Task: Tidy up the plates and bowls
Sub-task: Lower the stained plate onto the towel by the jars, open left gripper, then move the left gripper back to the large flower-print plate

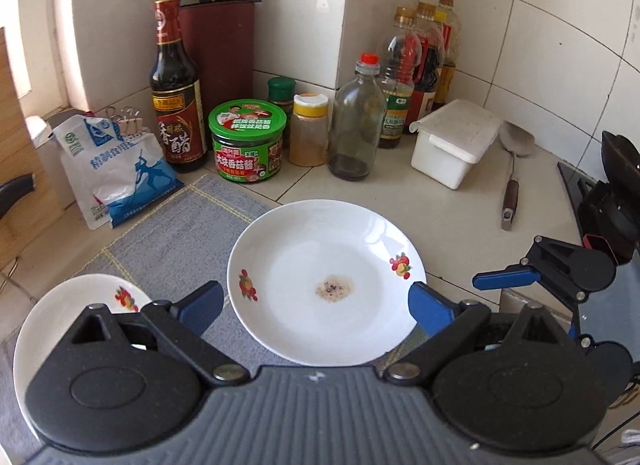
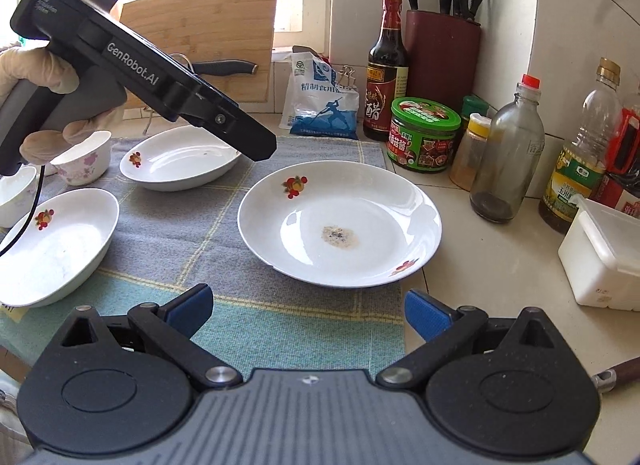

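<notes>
A white plate (image 1: 326,285) with fruit prints and a brown stain in its middle lies on the grey cloth's right edge; it also shows in the right wrist view (image 2: 340,223). My left gripper (image 1: 316,307) is open, hovering above the plate's near side. My right gripper (image 2: 308,313) is open and empty, just in front of the plate. Its fingers (image 1: 502,279) show at the right of the left wrist view. Two more white fruit-print plates (image 2: 180,159) (image 2: 56,245) and two small bowls (image 2: 86,159) (image 2: 14,193) lie at the left. One plate also shows in the left wrist view (image 1: 60,321).
Behind the plate stand a vinegar bottle (image 1: 176,97), green jar (image 1: 248,141), spice shaker (image 1: 309,129), glass bottle (image 1: 356,121), oil bottles (image 1: 412,73), knife block (image 1: 218,49) and salt bag (image 1: 116,169). A white lidded box (image 1: 456,141), a spatula (image 1: 514,169) and a wok (image 1: 620,201) are at the right.
</notes>
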The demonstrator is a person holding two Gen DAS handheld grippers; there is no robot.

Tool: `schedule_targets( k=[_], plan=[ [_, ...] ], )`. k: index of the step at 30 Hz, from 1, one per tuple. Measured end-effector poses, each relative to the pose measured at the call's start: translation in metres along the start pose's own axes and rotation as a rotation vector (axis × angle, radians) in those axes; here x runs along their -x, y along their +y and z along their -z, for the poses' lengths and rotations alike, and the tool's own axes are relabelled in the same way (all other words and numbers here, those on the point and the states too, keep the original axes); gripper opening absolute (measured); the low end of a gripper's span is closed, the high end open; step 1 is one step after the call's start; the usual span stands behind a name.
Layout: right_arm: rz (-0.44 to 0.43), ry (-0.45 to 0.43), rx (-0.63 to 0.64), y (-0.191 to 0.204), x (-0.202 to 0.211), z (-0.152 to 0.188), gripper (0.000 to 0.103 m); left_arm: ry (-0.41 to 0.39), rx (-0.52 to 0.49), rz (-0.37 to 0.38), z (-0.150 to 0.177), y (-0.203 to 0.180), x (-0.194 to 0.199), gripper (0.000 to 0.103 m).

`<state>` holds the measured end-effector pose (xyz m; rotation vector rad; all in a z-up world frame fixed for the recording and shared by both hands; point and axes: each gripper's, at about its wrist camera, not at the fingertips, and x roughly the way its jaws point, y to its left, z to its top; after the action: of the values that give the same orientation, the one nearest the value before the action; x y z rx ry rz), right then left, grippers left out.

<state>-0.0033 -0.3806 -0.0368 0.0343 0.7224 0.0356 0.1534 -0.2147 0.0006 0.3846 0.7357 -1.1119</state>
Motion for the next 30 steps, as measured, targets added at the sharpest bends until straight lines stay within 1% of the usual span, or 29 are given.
schedule_targets(
  k=[5,8,14,17,23,30],
  plan=[
    [-0.044,-0.002,0.025,0.015,0.008,0.01,0.103,-0.057,0.052,-0.104,0.026,-0.021,0.031,0.098],
    [-0.072,0.005,0.042,0.023,0.011,0.016,0.103,-0.076,0.099,-0.143,0.042,-0.032,0.046,0.098],
    [-0.127,0.008,0.083,0.038,0.016,0.025,0.103,-0.071,0.174,-0.24,0.08,-0.053,0.068,0.098],
    [-0.159,0.01,0.105,0.045,0.015,0.027,0.103,-0.062,0.227,-0.268,0.099,-0.058,0.078,0.098],
    [-0.236,0.023,0.161,0.062,0.01,0.032,0.103,-0.06,0.315,-0.359,0.13,-0.061,0.104,0.098],
    [-0.318,0.029,0.225,0.087,0.001,0.03,0.103,-0.059,0.409,-0.462,0.156,-0.058,0.134,0.098]
  ],
)
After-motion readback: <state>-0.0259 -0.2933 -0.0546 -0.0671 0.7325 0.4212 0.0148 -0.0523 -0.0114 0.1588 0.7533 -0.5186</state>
